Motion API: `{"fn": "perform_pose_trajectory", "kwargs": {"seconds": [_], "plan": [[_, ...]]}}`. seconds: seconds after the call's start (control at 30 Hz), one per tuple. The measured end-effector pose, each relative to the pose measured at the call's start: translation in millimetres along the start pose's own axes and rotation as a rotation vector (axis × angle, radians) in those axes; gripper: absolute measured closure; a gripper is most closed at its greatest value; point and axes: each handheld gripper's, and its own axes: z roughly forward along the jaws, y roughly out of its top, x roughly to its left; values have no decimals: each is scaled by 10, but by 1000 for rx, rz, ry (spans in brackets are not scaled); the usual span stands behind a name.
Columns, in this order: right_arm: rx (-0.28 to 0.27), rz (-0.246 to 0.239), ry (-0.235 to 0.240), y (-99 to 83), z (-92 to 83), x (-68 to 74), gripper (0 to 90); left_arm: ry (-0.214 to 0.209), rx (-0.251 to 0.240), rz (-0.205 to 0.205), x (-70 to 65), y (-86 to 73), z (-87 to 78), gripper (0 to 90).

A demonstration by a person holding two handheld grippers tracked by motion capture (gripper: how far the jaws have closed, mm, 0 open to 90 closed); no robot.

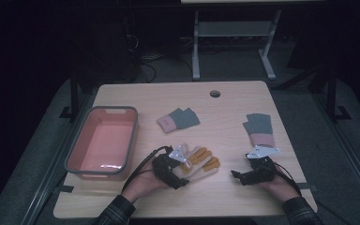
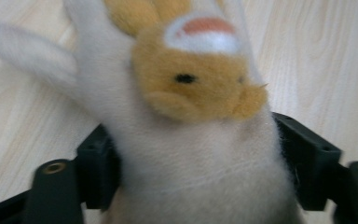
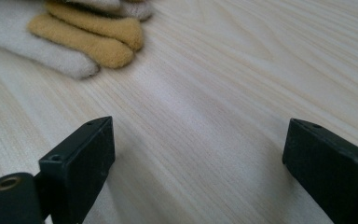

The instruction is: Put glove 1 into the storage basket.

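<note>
A fuzzy white glove with orange fingers (image 1: 200, 161) lies palm-down near the table's front middle. In the left gripper view its back shows an orange animal face (image 2: 200, 86). My left gripper (image 1: 183, 169) is at the glove's cuff, and its black jaws stand wide on either side of the cuff (image 2: 196, 172), touching the fleece. My right gripper (image 1: 238, 177) rests low at the front right, pointing left, open with bare wood between its jaws (image 3: 196, 158). The glove's fingertips (image 3: 93, 39) lie ahead of it.
A pink basin with a grey rim (image 1: 131, 136) stands at the left. Two grey gloves with pink cuffs lie flat, one mid-table (image 1: 178, 119) and one at the right (image 1: 260, 129). A round cable hole (image 1: 215, 93) sits near the far edge.
</note>
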Motion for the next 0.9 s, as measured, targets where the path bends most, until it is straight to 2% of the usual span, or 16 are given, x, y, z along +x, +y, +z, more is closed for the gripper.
{"fn": "perform_pose_trajectory", "kwargs": {"seconds": [0.1, 0.13, 0.3, 0.43, 0.5, 0.67, 0.7, 0.83, 0.9], "plan": [[0, 0, 0, 0, 0, 0, 87, 49, 25, 57, -46, -2, 46, 202], [0, 0, 0, 0, 0, 0, 87, 49, 25, 57, -46, -2, 46, 219], [1, 1, 0, 0, 0, 1, 87, 61, -7, 32, 9, -29, -11, 475], [1, 1, 0, -1, 0, 1, 87, 54, -10, 28, 31, -31, -28, 685], [1, 1, 0, -1, 0, 1, 87, 42, -19, 18, 49, -38, -30, 745], [1, 1, 0, 0, -1, 1, 87, 34, -10, 10, 55, -23, -53, 780], [1, 1, 0, 0, 0, 1, 87, 36, -21, -4, 47, -23, -54, 781], [1, 1, 0, 0, 0, 1, 87, 51, -16, 11, 51, -2, -112, 785], [1, 1, 0, 0, 0, 1, 87, 48, -22, 1, 61, 5, -151, 784]]}}
